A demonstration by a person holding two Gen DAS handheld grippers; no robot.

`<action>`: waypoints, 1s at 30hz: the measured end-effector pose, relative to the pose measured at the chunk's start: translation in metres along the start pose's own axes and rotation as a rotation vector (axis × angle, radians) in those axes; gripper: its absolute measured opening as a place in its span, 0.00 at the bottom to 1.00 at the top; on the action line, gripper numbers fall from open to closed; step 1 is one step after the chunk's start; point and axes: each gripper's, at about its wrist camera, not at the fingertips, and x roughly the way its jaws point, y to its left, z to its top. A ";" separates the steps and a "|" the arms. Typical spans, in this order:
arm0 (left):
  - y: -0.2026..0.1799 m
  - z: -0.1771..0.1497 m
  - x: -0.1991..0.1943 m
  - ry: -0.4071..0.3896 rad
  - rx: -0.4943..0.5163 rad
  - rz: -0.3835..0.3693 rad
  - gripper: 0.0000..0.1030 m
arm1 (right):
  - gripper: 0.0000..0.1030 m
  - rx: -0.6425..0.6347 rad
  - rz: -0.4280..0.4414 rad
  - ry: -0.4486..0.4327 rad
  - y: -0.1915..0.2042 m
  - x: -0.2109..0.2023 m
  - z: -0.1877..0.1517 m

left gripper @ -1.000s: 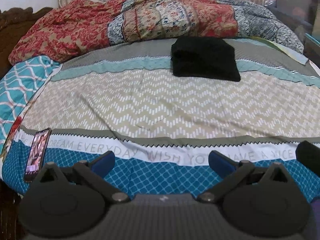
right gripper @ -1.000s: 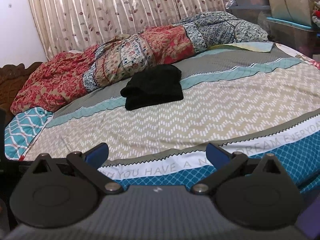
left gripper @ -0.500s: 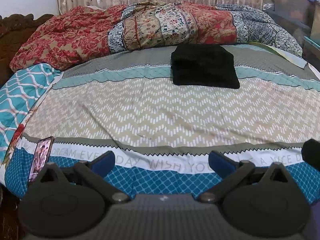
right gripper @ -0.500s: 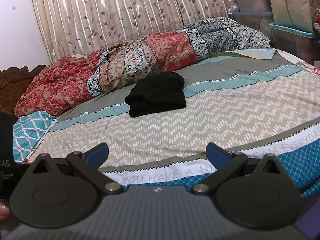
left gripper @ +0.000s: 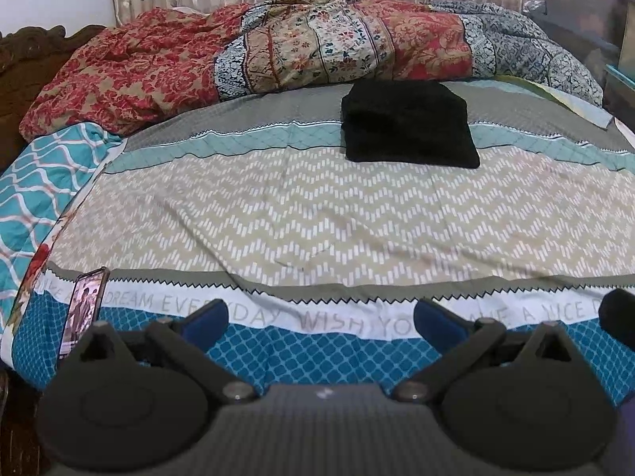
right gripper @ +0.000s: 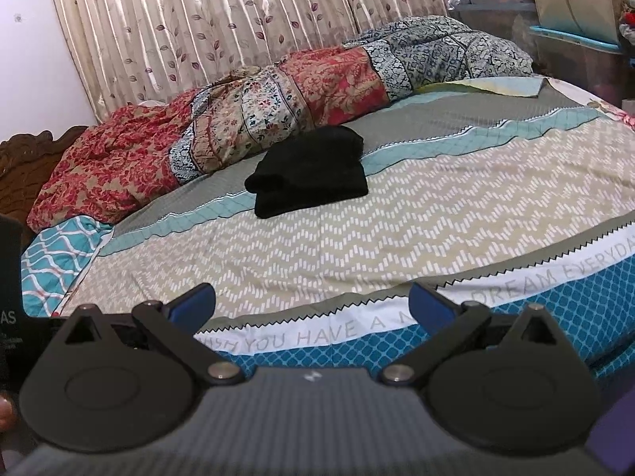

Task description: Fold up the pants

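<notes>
The black pants [left gripper: 408,125] lie folded into a compact rectangle on the far part of the bed, next to the rolled quilt. They also show in the right wrist view [right gripper: 309,170], left of centre. My left gripper [left gripper: 321,319] is open and empty, held over the bed's near edge, well short of the pants. My right gripper [right gripper: 311,305] is open and empty too, also back at the near edge.
A patterned bedsheet [left gripper: 317,214] covers the bed. A rolled red and blue quilt [left gripper: 301,47] lies along the far side. A phone [left gripper: 81,313] lies at the near left edge. A dark wooden headboard [right gripper: 27,170] is at left. Storage boxes [right gripper: 571,31] stand at right.
Both grippers have drawn back and tilted up a little, so the bed and pants sit lower in view. The pants have not moved. Both jaws stay open.
</notes>
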 end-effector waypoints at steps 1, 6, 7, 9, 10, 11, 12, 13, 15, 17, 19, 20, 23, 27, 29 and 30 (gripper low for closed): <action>-0.001 0.000 0.001 0.002 0.005 0.005 1.00 | 1.00 0.003 0.000 0.000 -0.001 0.000 0.000; -0.003 0.000 0.005 0.017 0.025 0.019 1.00 | 1.00 0.005 0.001 0.001 -0.002 0.000 0.000; -0.004 0.000 0.006 0.018 0.028 0.022 1.00 | 1.00 0.006 0.002 0.002 -0.002 0.000 0.000; -0.004 0.000 0.007 0.020 0.034 0.031 1.00 | 1.00 0.007 0.005 0.004 -0.004 0.001 0.001; -0.005 0.000 0.008 0.021 0.036 0.036 1.00 | 1.00 0.009 0.006 0.007 -0.004 0.002 0.000; -0.005 0.000 0.008 0.023 0.037 0.039 1.00 | 1.00 0.010 0.008 0.010 -0.004 0.002 0.000; -0.005 0.000 0.009 0.024 0.039 0.042 1.00 | 1.00 0.012 0.010 0.012 -0.005 0.003 -0.001; -0.004 0.000 0.010 0.023 0.041 0.045 1.00 | 1.00 0.012 0.012 0.013 -0.005 0.003 -0.001; -0.004 -0.001 0.011 0.024 0.048 0.058 1.00 | 1.00 0.013 0.012 0.016 -0.005 0.004 -0.003; -0.003 -0.001 0.012 0.028 0.050 0.064 1.00 | 1.00 0.021 0.014 0.023 -0.006 0.005 -0.003; -0.003 -0.001 0.013 0.031 0.049 0.070 1.00 | 1.00 0.025 0.015 0.021 -0.007 0.005 -0.003; -0.003 0.000 0.014 0.032 0.050 0.071 1.00 | 1.00 0.027 0.014 0.019 -0.007 0.004 -0.003; -0.005 0.000 0.015 0.033 0.058 0.076 1.00 | 1.00 0.031 0.015 0.010 -0.009 0.003 -0.002; -0.007 0.000 0.014 0.032 0.066 0.077 1.00 | 1.00 0.031 0.014 -0.010 -0.011 0.000 -0.002; -0.008 -0.001 0.014 0.032 0.071 0.077 1.00 | 1.00 0.030 0.014 -0.016 -0.012 -0.001 -0.002; -0.009 -0.002 0.014 0.031 0.073 0.078 1.00 | 1.00 0.029 0.015 -0.018 -0.013 -0.001 -0.002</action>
